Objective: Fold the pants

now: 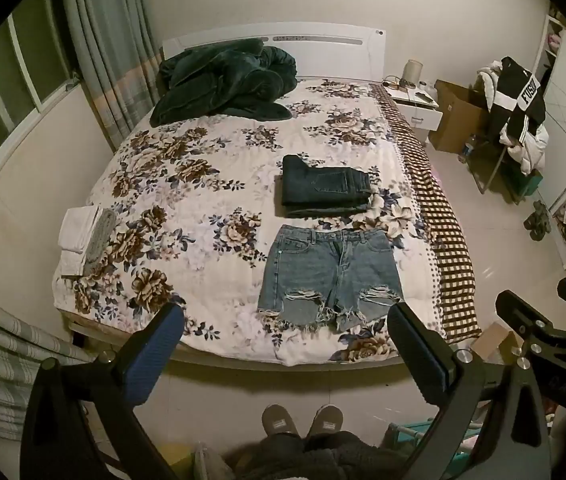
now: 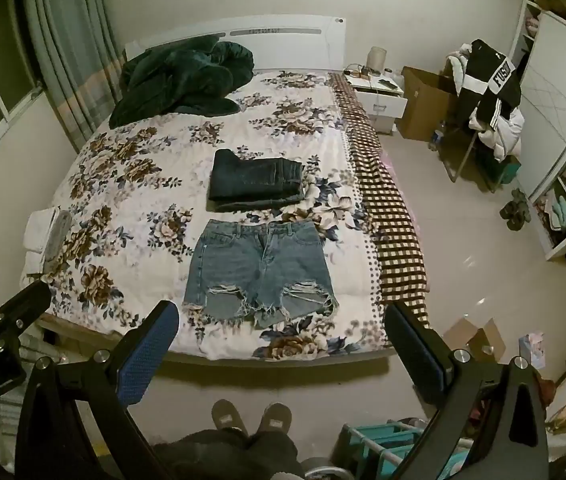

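Light blue ripped denim shorts lie flat and unfolded near the foot of the bed, waistband toward the headboard; they also show in the right wrist view. Just beyond them lies a folded pair of dark jeans. My left gripper is open and empty, held above the floor short of the bed's foot edge. My right gripper is open and empty at about the same distance. Each gripper's side shows in the other's view.
A dark green blanket is heaped by the headboard. Folded white cloths lie at the bed's left edge. A nightstand, cardboard box and chair piled with clothes stand right. My slippered feet are below.
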Demonstrator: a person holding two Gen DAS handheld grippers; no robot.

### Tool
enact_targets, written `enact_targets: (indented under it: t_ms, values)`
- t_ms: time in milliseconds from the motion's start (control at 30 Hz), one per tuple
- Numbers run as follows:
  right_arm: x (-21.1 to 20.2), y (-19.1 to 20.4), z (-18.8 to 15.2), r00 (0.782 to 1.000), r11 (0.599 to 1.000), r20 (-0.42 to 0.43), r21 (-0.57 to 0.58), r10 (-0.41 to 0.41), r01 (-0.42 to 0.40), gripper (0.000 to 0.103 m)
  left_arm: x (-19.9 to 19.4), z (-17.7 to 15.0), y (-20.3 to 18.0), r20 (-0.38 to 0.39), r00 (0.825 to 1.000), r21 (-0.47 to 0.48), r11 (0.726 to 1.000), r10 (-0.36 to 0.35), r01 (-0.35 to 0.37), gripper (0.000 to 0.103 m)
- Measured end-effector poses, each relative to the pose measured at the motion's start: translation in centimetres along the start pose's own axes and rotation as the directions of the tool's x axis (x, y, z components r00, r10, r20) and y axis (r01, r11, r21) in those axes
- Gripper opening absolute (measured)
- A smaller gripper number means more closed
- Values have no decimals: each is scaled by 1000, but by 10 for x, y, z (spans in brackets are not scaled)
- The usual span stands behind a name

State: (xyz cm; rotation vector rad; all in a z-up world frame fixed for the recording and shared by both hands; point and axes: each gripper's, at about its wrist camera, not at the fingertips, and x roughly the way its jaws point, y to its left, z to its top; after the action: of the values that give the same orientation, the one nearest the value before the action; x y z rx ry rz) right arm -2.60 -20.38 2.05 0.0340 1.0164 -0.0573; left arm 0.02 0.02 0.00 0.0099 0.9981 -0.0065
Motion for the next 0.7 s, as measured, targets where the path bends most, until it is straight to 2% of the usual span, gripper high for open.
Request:
enact_targets:
  t_ms: [700]
  values:
    - [-1, 5, 6, 1000, 1000, 6, -8, -3, 3, 103, 1, 1, -1, 11, 1000, 3, 1000, 10, -10, 103]
